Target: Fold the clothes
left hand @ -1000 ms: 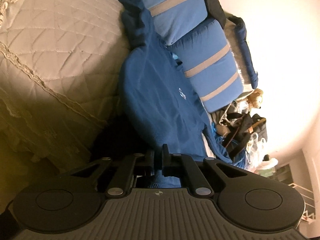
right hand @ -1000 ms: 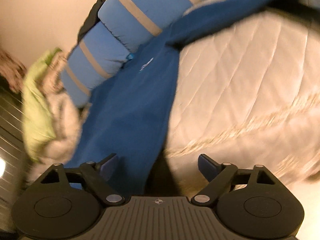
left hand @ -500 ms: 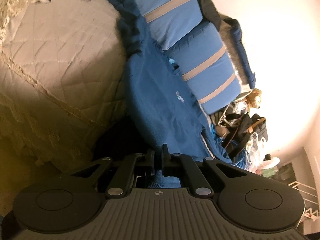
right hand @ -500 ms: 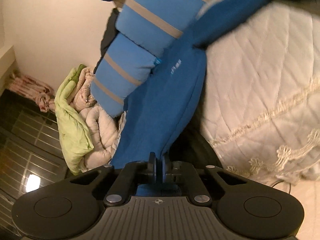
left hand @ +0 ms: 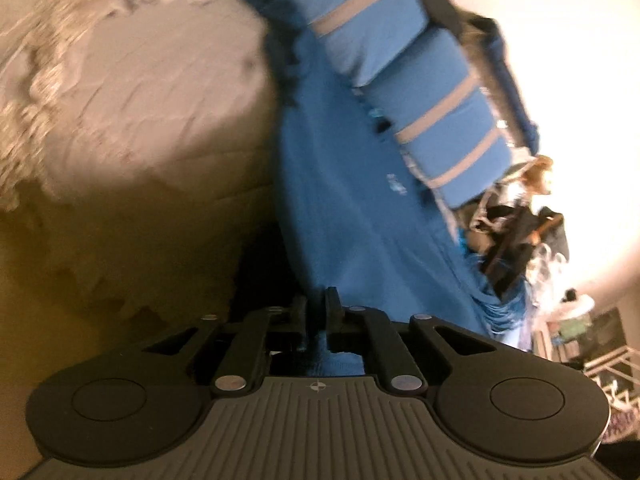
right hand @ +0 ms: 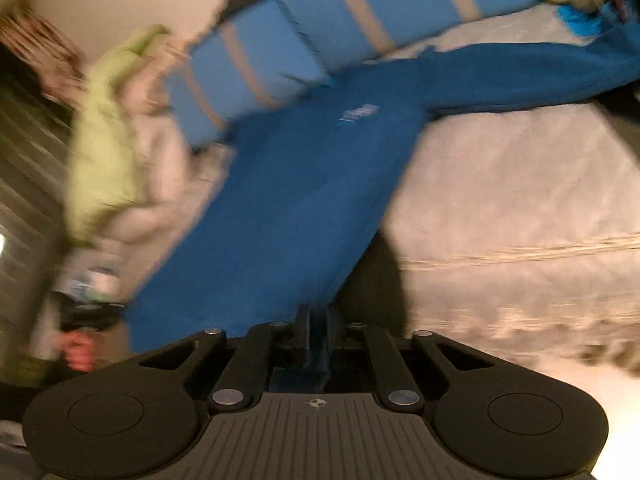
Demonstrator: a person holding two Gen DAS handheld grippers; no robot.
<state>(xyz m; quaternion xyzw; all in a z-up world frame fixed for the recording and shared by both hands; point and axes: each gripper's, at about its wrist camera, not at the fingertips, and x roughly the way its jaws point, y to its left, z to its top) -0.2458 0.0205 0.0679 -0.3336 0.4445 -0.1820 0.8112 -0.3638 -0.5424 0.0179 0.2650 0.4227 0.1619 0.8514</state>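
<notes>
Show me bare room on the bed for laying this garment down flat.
The quilted bedspread lies bare beside the blue garment, bounded by its lace trim. It is crowded by the striped pillows and the green-and-white bedding heap.

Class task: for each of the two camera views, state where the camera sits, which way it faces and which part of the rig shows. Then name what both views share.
Left wrist: on the left gripper, facing along the blue sweatshirt toward striped pillows; its closed fingers show.
Right wrist: on the right gripper, facing the sweatshirt, pillows and a green cloth; its closed fingers show.
Shared: sweatshirt, pillows, quilt.
</notes>
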